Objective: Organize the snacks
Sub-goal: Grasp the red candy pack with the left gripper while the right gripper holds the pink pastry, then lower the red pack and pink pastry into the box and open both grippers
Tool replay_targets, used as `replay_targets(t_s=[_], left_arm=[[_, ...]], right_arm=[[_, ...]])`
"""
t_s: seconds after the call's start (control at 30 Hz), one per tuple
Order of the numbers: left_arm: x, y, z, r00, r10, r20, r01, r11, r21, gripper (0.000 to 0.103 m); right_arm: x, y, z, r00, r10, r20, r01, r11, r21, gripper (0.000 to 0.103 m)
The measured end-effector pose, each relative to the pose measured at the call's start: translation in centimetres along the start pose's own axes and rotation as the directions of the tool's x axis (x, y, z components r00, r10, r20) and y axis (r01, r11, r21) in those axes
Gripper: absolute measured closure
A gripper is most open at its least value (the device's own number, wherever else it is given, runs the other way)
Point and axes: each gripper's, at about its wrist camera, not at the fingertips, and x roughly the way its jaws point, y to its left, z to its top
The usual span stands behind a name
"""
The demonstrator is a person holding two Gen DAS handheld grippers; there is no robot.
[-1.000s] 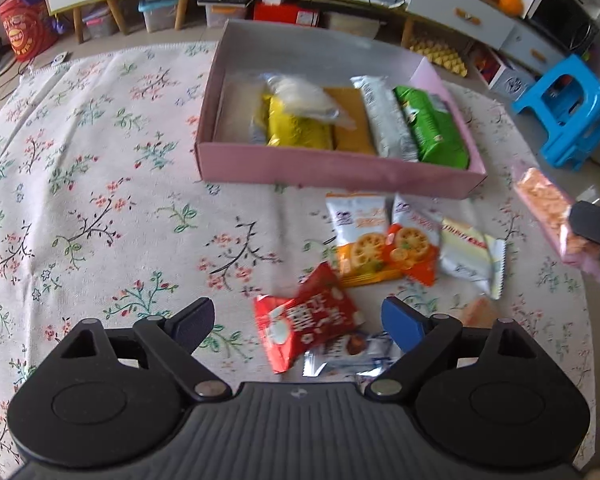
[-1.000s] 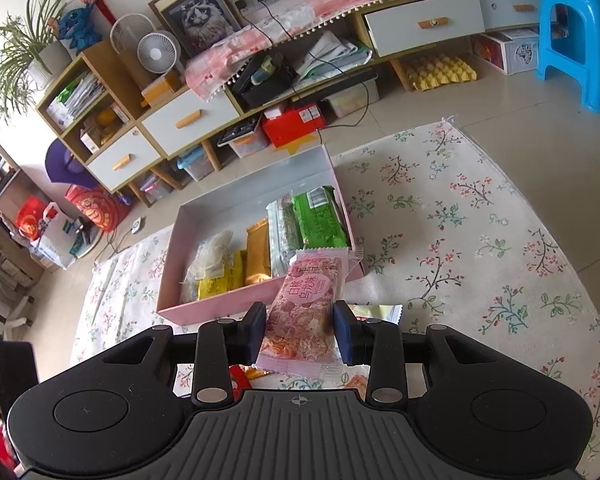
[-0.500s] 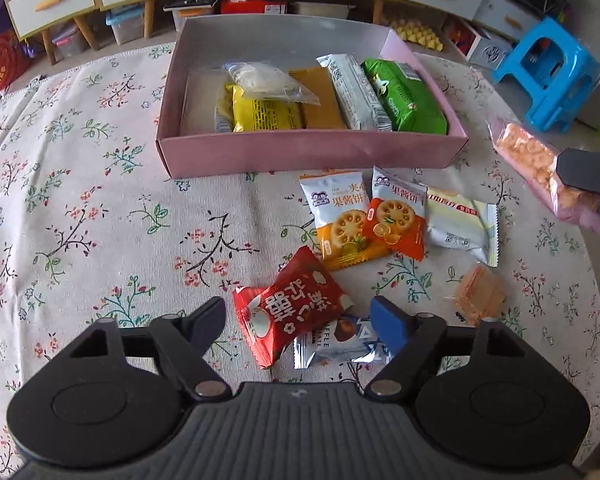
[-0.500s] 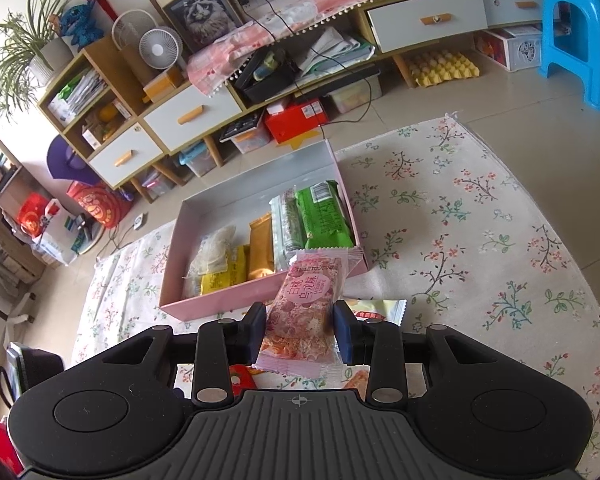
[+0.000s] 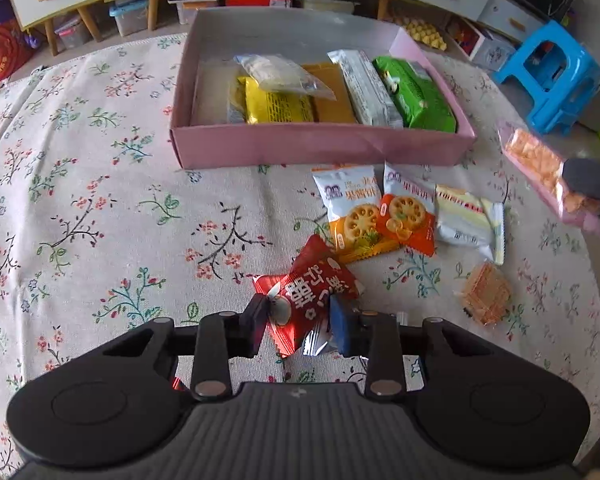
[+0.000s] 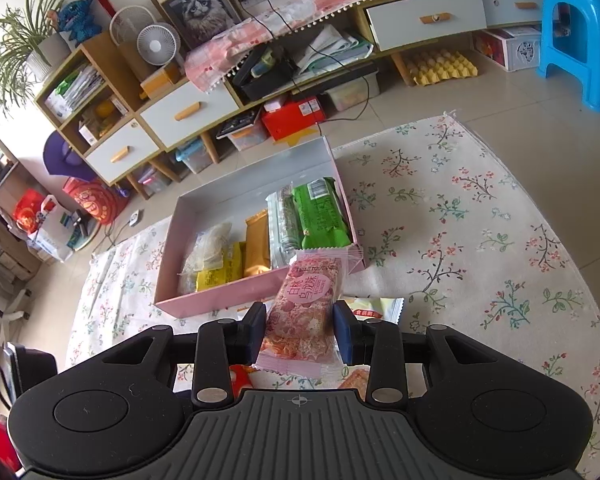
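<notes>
Box (image 5: pixel 320 146) as landmark: its left third is bare, right part packed w/ packets. Counter (image 5: pixel 100 208) left of box is clear cloth; loose packets (image 5: pixel 374 216) crowd the front-right approach.

Packets lie side by side in the box (image 5: pixel 320 146) at the back of the desk (image 5: pixel 100 208), with loose packets (image 5: pixel 384 216) in front of it.
</notes>
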Motion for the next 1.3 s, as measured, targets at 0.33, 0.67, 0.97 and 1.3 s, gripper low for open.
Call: replay_targets(t_s=[0.33, 0.67, 0.97, 1.3], left_arm=[[-2.1, 1.7, 0.6, 0.996, -0.064, 0.069, 0.069, 0.995, -0.075, 0.096], [-0.6, 0.3, 0.8, 0.997, -0.044, 0.058, 0.042, 0.998, 0.043, 0.028], [1.0, 0.0, 0.4, 1.000, -0.012, -0.012, 0.013, 0.999, 0.047, 0.078], [-4.6, 5.0, 1.9, 0.979, -0.101, 0.179, 0.131, 0.977, -0.167, 0.079]], right_arm=[[0.0, 0.0, 0.1, 1.000, 0.002, -0.001, -0.002, 1.000, 0.004, 0.068], [0.3, 0.4, 0.1, 1.000, 0.000, -0.007, 0.000, 1.000, -0.008, 0.068], [0.5, 0.4, 0.0, 1.000, -0.005, -0.007, 0.005, 1.000, -0.011, 0.068], [0.6, 0.9, 0.5, 0.999, 0.039, 0.009, -0.038, 0.999, -0.018, 0.068]])
